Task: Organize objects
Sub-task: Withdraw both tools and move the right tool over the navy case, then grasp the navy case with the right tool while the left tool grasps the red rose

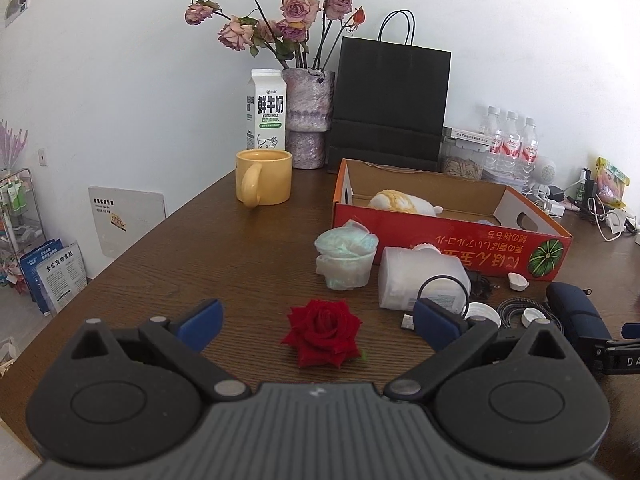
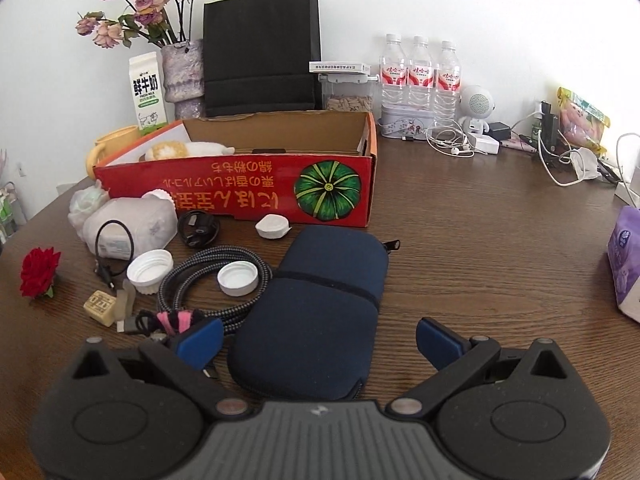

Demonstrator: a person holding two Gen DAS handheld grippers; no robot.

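**Both grippers spread wide over a cluttered wooden table**

Left gripper (image 1: 318, 326) sits low at the bottom of its frame, blue pads splayed apart, nothing between them. Just ahead, centre frame, a red rose (image 1: 322, 333) lies on the dark wood-grain table (image 1: 224, 248), clear of both pads. Beyond it, a crumpled pale cup (image 1: 346, 258) and a white plastic container (image 1: 420, 280) on its side, with a thin black cable looped over its front.

Over to the right gripper (image 2: 318, 344), likewise released, its pads either side of a navy zip pouch (image 2: 320, 304) that runs up the middle of the frame. Left of the pouch: a coiled braided cable (image 2: 208, 280) with a white cap (image 2: 238, 278) lying inside the coil and a second white lid (image 2: 150, 271) just beside it.

Further back, the red cardboard box (image 2: 240, 190) stands open, a plush toy (image 2: 180, 150) inside. Behind it, a yellow mug (image 1: 264, 176), a milk carton (image 1: 266, 110), a vase of faded roses (image 1: 308, 112) and a black paper bag (image 2: 260, 52) line the white wall. Three water bottles (image 2: 420, 72) stand in the upper right, with chargers and earphones scattered nearby.
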